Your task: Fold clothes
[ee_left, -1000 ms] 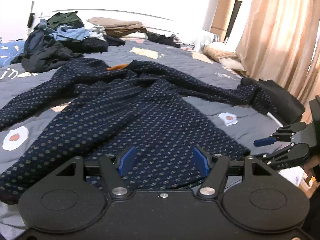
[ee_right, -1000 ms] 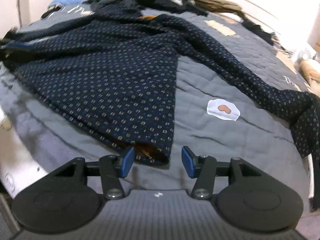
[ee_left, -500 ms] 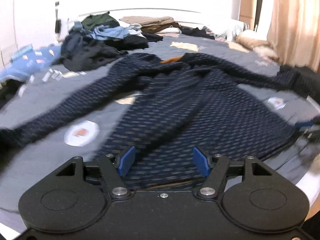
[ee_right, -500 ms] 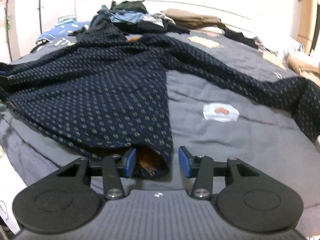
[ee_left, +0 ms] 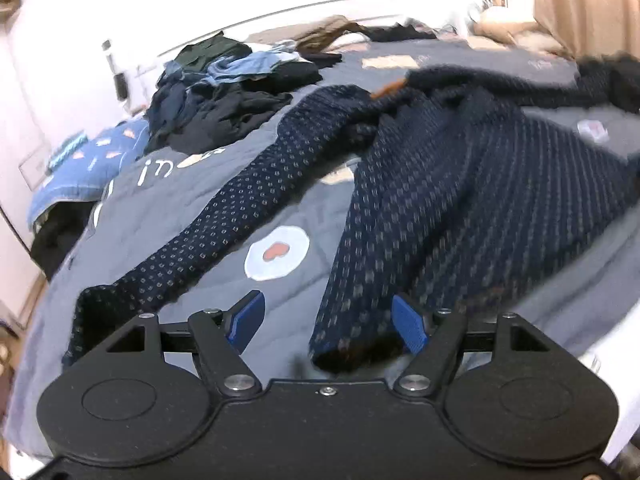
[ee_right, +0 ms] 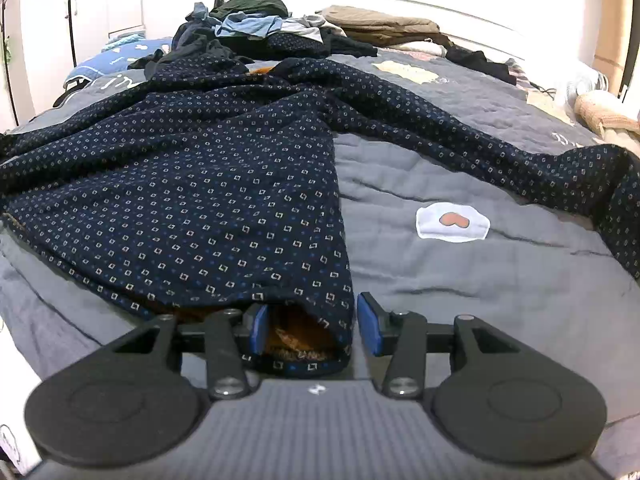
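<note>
A dark navy patterned shirt [ee_left: 460, 208] lies spread face down on the grey bed cover [ee_left: 180, 200], collar at the far side. Its left sleeve [ee_left: 224, 232] runs toward the near left. My left gripper [ee_left: 328, 322] hovers at the near hem; its jaws are opening, and the shirt's left hem corner lies between them, close to the right pad, unsqueezed. In the right wrist view the shirt [ee_right: 200, 200] fills the left half and its right sleeve [ee_right: 480, 148] trails off right. My right gripper [ee_right: 312, 326] straddles the right hem corner, orange lining showing, pads not pinching it.
A heap of mixed dark and blue clothes [ee_right: 248, 28] sits at the head of the bed beside folded brown garments [ee_right: 380, 26]. A blue patterned cloth [ee_left: 80, 168] lies at the left edge. A beige curtain [ee_left: 580, 0] hangs at the right.
The left gripper swung leftward along the hem to the shirt's left corner and its jaws widened. The right gripper closed in on the right hem corner and its jaws narrowed slightly.
</note>
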Action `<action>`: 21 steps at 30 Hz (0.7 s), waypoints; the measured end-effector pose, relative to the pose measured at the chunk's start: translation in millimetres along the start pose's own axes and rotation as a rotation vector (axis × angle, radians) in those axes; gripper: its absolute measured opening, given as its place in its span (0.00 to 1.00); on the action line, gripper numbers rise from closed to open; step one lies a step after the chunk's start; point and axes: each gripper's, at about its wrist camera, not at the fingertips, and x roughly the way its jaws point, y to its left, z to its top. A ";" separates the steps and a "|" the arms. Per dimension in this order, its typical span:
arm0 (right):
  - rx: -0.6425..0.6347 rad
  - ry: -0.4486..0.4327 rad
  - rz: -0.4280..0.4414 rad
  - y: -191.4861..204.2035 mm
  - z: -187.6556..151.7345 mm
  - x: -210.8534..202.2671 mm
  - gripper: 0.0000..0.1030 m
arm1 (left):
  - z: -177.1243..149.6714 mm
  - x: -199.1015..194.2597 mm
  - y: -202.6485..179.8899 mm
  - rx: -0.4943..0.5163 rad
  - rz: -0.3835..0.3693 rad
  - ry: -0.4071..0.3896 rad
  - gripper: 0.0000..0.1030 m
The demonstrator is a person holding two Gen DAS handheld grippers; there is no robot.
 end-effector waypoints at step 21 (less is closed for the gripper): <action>0.174 -0.069 -0.026 -18.9 15.5 -18.7 0.03 | -25.8 23.6 -35.9 0.300 0.089 0.017 0.50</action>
